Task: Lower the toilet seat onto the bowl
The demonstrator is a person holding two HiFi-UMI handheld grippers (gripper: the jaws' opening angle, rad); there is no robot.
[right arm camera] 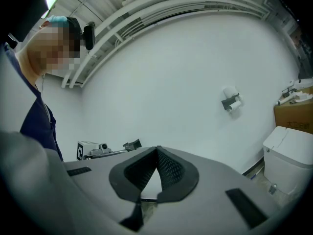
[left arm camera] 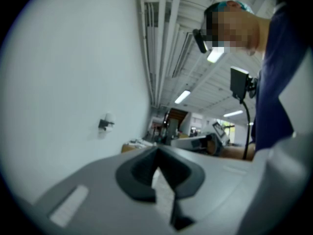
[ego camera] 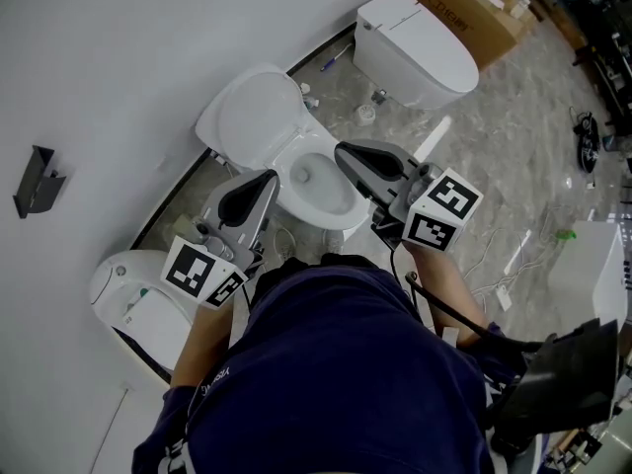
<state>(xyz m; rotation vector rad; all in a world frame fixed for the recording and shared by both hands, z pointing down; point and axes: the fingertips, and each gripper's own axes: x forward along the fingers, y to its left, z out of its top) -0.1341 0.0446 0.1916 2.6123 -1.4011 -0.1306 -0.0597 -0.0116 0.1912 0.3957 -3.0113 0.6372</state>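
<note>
head view: toilet bowl (ego camera: 318, 182) stands open at centre, against the white wall (ego camera: 118, 57). toilet seat (ego camera: 252, 118) is raised, tilted back toward the wall above the bowl; seat ring and lid read as one white oval and cannot be told apart. left gripper (ego camera: 268, 177) hangs just beside the bowl's left rim, right gripper (ego camera: 342, 150) over its right rim; neither touches the seat. both sets of tongs look narrow, tips drawn together. second toilet (ego camera: 415, 49) sits further along the wall, cardboard box (ego camera: 456, 6) behind it. third toilet (ego camera: 130, 296) is at lower left. black bracket (ego camera: 36, 180) is fixed to the wall. person's dark blue shirt (ego camera: 336, 363) fills the lower frame.

left gripper view: tongs (left arm camera: 157, 152) closed tip to tip, nothing between them. aimed upward along the wall; the bracket (left arm camera: 105, 124) and ceiling lights (left arm camera: 183, 96) show beyond. seat not in this view.

right gripper view: tongs (right arm camera: 157, 151) closed tip to tip, empty. the wall fills the frame, the bracket (right arm camera: 230, 102) on it carrying a pale roll. second toilet and box appear at the right edge.
</note>
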